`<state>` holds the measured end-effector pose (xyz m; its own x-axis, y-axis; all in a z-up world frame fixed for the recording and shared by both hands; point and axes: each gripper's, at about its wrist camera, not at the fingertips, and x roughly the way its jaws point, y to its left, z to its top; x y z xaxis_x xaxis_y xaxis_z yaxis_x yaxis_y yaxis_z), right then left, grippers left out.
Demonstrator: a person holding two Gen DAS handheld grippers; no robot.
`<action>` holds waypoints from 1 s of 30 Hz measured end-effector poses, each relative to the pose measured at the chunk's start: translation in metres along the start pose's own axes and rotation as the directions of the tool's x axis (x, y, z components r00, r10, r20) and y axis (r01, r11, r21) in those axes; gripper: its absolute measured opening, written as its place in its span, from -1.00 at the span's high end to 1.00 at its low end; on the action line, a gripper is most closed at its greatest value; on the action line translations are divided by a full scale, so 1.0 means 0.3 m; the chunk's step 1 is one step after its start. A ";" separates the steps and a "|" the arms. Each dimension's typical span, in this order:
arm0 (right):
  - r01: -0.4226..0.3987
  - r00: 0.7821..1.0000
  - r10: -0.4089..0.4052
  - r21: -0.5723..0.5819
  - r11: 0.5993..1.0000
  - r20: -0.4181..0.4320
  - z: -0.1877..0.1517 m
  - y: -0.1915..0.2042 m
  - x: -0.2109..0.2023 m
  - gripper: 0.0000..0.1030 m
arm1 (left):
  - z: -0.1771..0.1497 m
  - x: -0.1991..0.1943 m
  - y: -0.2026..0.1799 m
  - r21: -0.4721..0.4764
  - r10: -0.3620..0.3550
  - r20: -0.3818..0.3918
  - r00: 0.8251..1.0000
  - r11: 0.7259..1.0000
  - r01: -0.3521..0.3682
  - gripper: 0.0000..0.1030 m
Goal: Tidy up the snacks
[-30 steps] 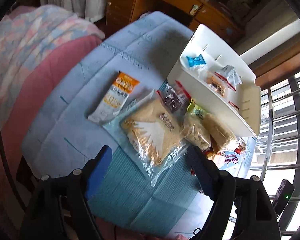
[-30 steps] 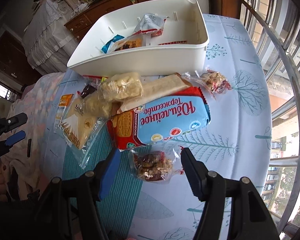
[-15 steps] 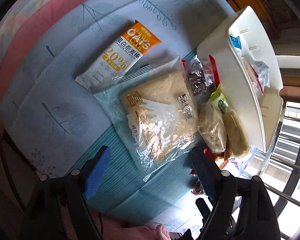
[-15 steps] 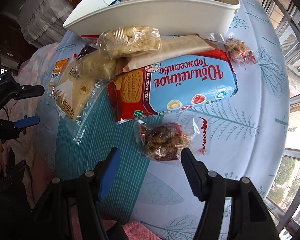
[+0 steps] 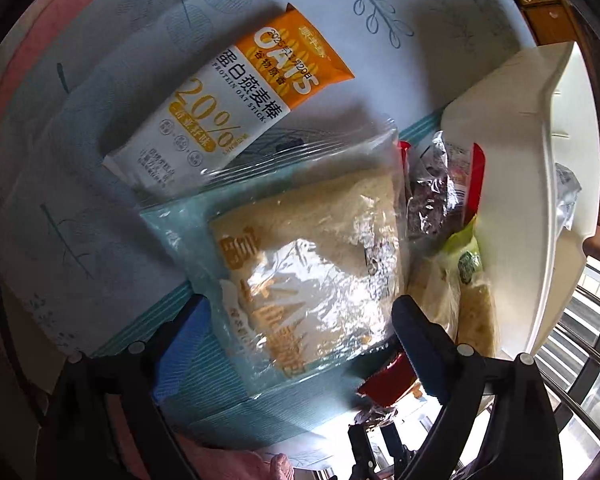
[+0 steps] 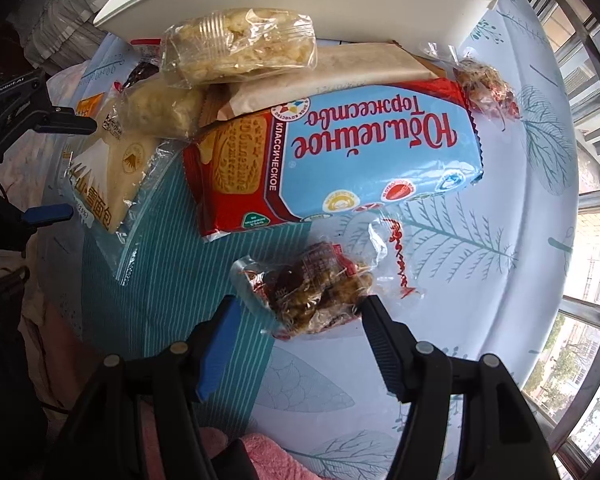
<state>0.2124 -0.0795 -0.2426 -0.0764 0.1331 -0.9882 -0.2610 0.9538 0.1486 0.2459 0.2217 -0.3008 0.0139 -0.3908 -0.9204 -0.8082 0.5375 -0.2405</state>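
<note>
My left gripper (image 5: 300,314) points steeply down over a clear bag of sliced bread (image 5: 308,256). Its jaws are opening, with the bag's near end between them and the pads not pressing. An orange and white oat bar (image 5: 236,104) lies just beyond. The white bin (image 5: 540,200) stands to the right. My right gripper (image 6: 300,304) points straight down, open, straddling a small clear packet of brown nut snack (image 6: 316,292). Behind that packet lies a blue and red biscuit pack (image 6: 360,152). The left gripper (image 6: 60,168) shows at the left edge over the bread (image 6: 108,176).
Two clear packets of pale puffed snack (image 6: 236,44) and a paper-wrapped bar (image 6: 340,72) lean against the bin (image 6: 300,0). A second small nut packet (image 6: 484,88) lies right of them. Window bars (image 6: 588,60) close off the right side. Pink cloth (image 6: 268,456) lies at the near table edge.
Both grippers came down closer to the table. The left rolled, tipped downward and widened its jaws around the bread bag. The right sank over the nut packet, which now lies between its fingers.
</note>
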 end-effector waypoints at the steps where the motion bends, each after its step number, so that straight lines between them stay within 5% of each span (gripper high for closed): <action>1: -0.004 1.000 0.004 0.004 1.000 -0.002 0.004 0.001 0.005 -0.26 | 0.009 0.010 -0.008 0.000 0.008 -0.005 1.000 1.000 -0.008 -0.84; 8: 0.013 1.000 -0.013 -0.011 1.000 0.000 0.032 0.019 0.021 -0.26 | 0.060 0.057 -0.043 -0.026 0.073 -0.025 0.997 0.997 -0.073 -0.98; 30: 0.072 0.997 -0.071 -0.086 0.994 0.017 0.025 0.052 0.016 -0.27 | 0.085 0.135 -0.213 -0.089 0.180 0.017 0.983 0.980 -0.178 -1.00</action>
<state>0.2152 -0.0619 -0.2453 -0.0415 0.0698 -0.9967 -0.3477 0.9342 0.0799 0.3132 0.1906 -0.3305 -0.1222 -0.2747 -0.9537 -0.8469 0.5299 -0.0441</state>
